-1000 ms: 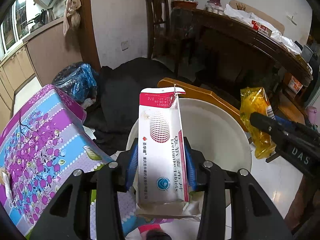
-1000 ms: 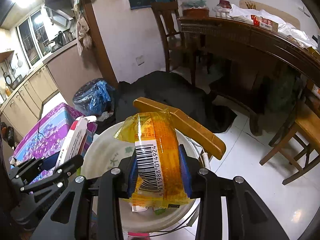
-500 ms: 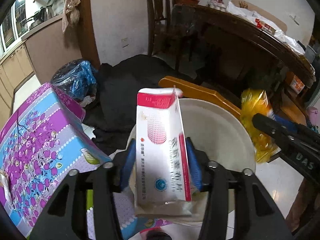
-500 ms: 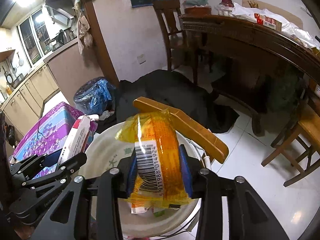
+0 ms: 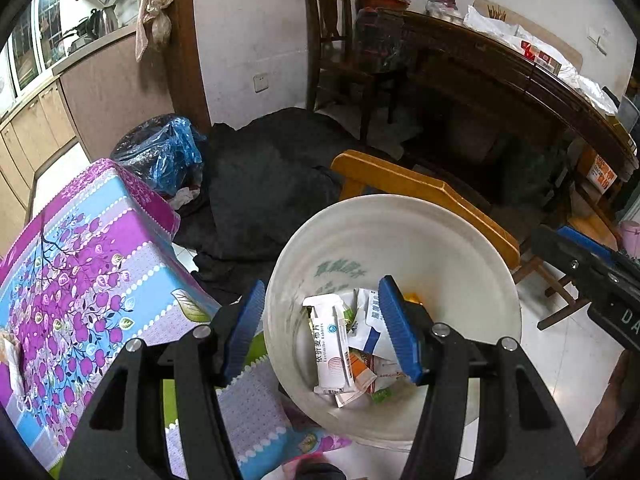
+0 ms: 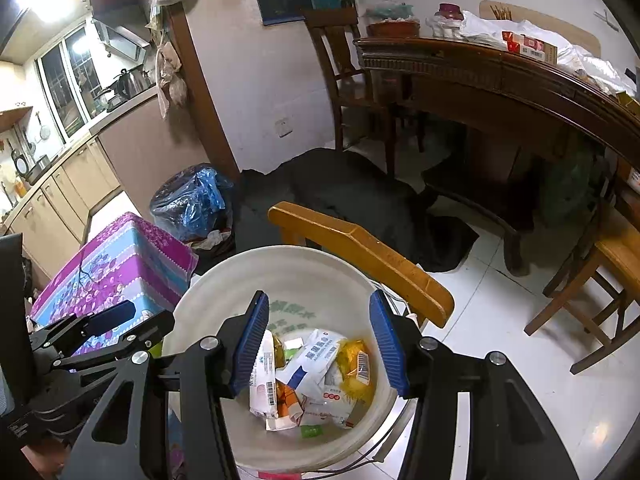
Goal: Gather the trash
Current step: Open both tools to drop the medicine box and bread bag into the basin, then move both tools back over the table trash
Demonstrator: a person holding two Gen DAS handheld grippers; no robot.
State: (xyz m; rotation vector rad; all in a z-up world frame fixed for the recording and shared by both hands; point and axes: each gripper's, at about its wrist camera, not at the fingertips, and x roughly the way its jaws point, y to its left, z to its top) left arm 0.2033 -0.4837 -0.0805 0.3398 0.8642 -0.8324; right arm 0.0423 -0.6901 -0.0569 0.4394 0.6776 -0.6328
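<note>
1. Leftmost: floral cloth (image 5: 92, 276), purple/blue, covers a surface beside the white bucket (image 5: 472, 248); blue plastic bag (image 5: 168, 152) sits behind it on the floor.
2. Left gripper (image 5: 322, 326) hangs over bucket's left rim, jaws just been opening, now spread w/ nothing between them — released. One blue pad is outside the rim, the other over the bucket interior.
3. White tablet box (image 5: 330, 350) lies in bucket bottom, on the trash pile, not touching either pad.
4. Bucket contents, right wrist view: white tablet box at left, white/blue pouch (image 6: 316, 358) mid, yellow wrapper (image 6: 356, 366) w/ barcode at right, plus small scraps underneath.
5. Right gripper (image 6: 320, 346) is above the bucket, jaws just been opening, apart & empty; yellow wrapper lies below them in the pile, free of the pads.
6. Wooden chair back (image 6: 360, 256) touches or nearly touches bucket's far rim — can't tell which.
7. Far right: dark wooden table (image 6: 500, 76) w/ clutter on top; second wooden chair (image 6: 600, 272) on white tile floor.
</note>
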